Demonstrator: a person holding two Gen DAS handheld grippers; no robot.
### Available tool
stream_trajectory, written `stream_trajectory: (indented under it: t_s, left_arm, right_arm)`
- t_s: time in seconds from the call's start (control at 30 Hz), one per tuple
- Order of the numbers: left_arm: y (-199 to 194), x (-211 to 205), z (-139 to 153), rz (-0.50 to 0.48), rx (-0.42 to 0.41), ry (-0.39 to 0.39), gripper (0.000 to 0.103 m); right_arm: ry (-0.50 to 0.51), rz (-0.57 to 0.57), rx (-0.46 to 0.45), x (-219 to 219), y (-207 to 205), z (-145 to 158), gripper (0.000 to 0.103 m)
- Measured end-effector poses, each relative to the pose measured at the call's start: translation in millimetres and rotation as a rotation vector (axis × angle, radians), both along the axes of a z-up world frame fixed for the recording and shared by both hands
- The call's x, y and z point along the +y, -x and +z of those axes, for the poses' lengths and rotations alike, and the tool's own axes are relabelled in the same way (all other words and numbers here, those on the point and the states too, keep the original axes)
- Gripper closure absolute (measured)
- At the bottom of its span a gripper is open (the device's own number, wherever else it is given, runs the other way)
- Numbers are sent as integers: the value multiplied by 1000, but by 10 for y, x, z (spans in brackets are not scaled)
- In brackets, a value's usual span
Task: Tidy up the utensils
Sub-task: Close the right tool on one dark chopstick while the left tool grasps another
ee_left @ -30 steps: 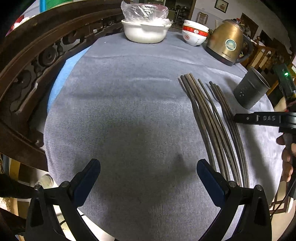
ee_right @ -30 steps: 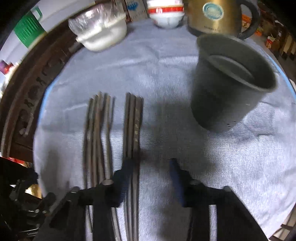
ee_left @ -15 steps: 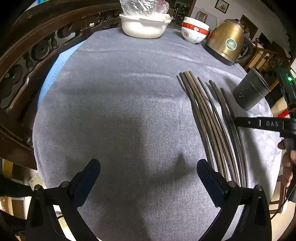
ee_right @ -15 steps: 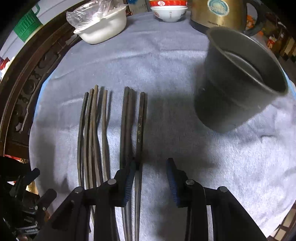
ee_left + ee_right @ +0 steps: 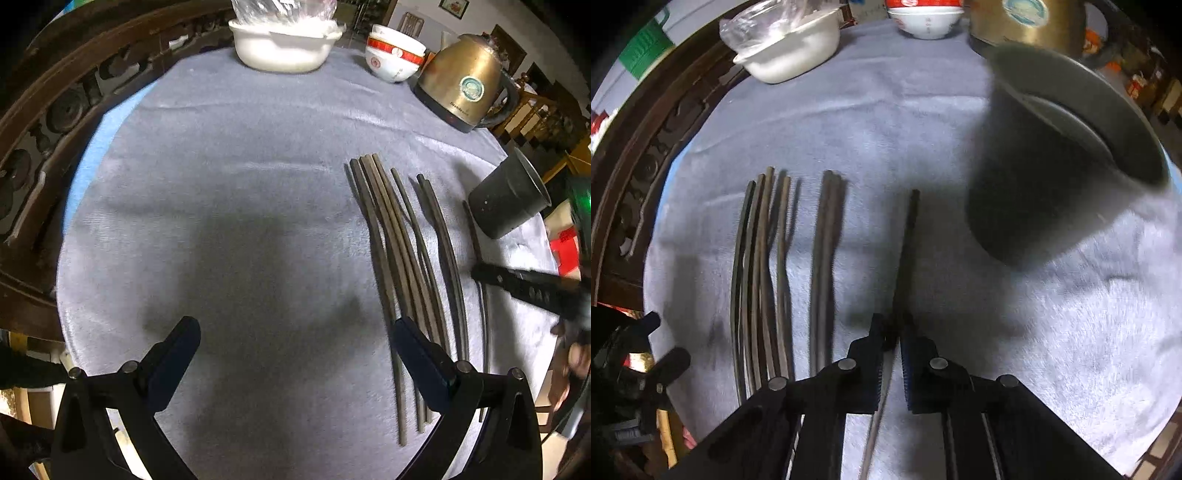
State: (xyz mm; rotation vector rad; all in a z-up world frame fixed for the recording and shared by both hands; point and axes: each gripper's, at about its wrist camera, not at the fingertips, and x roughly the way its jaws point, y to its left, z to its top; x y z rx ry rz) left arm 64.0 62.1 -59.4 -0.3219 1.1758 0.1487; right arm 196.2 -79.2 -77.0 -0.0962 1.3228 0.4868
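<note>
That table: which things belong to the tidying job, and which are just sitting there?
Job: right gripper, its jaws just closed on one chopstick; loose chopsticks; dark utensil cup.
Lying about: kettle; stacked bowls; white covered dish.

Eight chopsticks, one dark cup, one kettle, three bowls.

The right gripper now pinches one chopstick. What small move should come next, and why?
Probably lift it and carry it toward the dark cup. The right gripper has just closed on a single chopstick, set apart from the others on the grey cloth, and the cup stands open to its right.
</note>
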Motion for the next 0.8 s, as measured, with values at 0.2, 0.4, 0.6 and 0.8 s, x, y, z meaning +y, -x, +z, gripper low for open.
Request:
stream_trajectory:
  t_s: [0.2, 0.4, 0.6, 0.8]
  left_arm:
    - [-388, -161, -114, -19, 153, 57, 46]
    - [-582, -324, -102, -25, 173, 23, 42]
    - [-607, -324, -113, -17, 203, -27, 70]
    - [-559, -381, -152, -53, 222, -79, 97]
  right_arm:
    - [-34, 12, 10, -196, 101, -59, 94]
    - [-89, 11, 13, -477, 128, -83, 95]
    - [-116, 17, 13, -717, 166, -89, 95]
    - [-114, 25, 8, -753, 226, -77, 95]
